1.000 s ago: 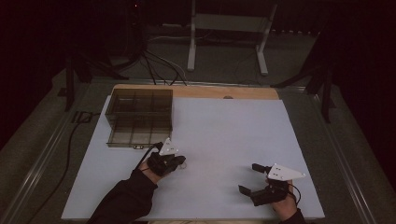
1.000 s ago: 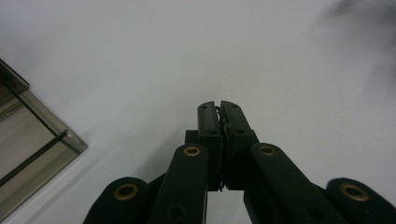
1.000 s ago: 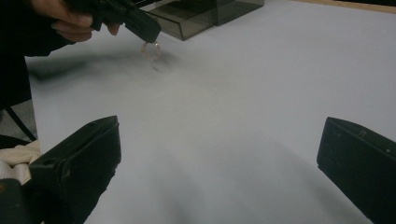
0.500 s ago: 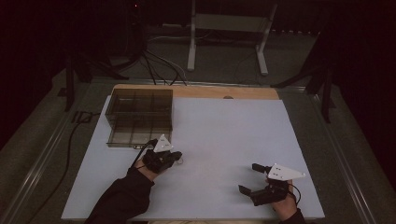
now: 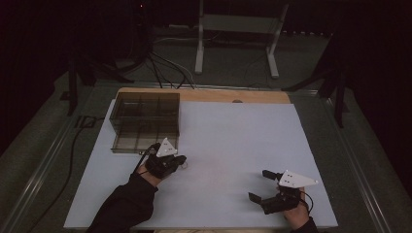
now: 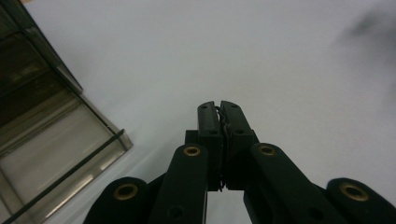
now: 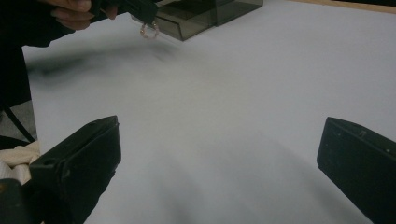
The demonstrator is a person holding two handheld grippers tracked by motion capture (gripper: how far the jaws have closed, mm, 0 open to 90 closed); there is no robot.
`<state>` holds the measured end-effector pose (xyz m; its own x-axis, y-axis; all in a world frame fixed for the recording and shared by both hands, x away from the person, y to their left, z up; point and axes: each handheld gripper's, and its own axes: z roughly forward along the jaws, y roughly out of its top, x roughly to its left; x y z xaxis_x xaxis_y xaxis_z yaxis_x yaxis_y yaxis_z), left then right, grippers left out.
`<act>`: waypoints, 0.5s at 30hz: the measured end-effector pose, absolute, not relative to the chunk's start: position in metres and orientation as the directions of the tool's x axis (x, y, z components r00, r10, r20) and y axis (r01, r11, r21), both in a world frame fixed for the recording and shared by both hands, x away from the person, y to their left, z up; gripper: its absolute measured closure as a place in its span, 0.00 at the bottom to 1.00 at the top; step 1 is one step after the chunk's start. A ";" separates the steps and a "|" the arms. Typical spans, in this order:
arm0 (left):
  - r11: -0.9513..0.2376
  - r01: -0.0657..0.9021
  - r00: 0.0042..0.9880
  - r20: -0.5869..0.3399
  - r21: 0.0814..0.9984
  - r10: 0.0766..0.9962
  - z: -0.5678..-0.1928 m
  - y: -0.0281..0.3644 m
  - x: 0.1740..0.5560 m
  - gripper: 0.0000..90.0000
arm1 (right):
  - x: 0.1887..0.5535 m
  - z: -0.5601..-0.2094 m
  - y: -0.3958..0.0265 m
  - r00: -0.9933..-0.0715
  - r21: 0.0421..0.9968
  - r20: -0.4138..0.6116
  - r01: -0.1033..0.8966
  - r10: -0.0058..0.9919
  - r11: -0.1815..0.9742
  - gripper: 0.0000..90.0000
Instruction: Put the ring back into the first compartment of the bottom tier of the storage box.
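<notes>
Left gripper [image 5: 183, 160]: jaws pressed together on a small ring [image 7: 149, 31], held just above the white mat [image 5: 233, 145] | compartment box [image 5: 145, 121] lies close beside, up-left | right gripper [image 5: 262, 187]: jaws spread wide, nothing held, well apart.

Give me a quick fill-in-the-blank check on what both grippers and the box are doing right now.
1. The left gripper has its fingers ____ on a small ring.
2. The right gripper has its fingers wide ____, with nothing between them.
3. The smoky transparent box sits at the far ____ corner of the white table.

Missing words: shut; open; left
</notes>
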<state>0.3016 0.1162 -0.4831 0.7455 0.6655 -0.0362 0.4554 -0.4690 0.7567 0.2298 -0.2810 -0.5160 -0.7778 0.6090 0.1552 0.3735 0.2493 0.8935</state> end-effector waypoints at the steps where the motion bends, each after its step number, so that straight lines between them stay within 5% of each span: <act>1: -0.469 0.455 0.746 -0.036 0.757 0.666 -0.483 0.116 0.302 1.00 | 0.230 -0.516 -0.281 -0.778 0.893 0.155 0.373 0.609 0.250 0.00; 15: -0.434 0.463 0.706 -0.025 0.773 0.707 -0.475 0.135 0.305 1.00 | 0.230 -0.516 -0.281 -0.776 0.894 0.157 0.374 0.610 0.247 0.00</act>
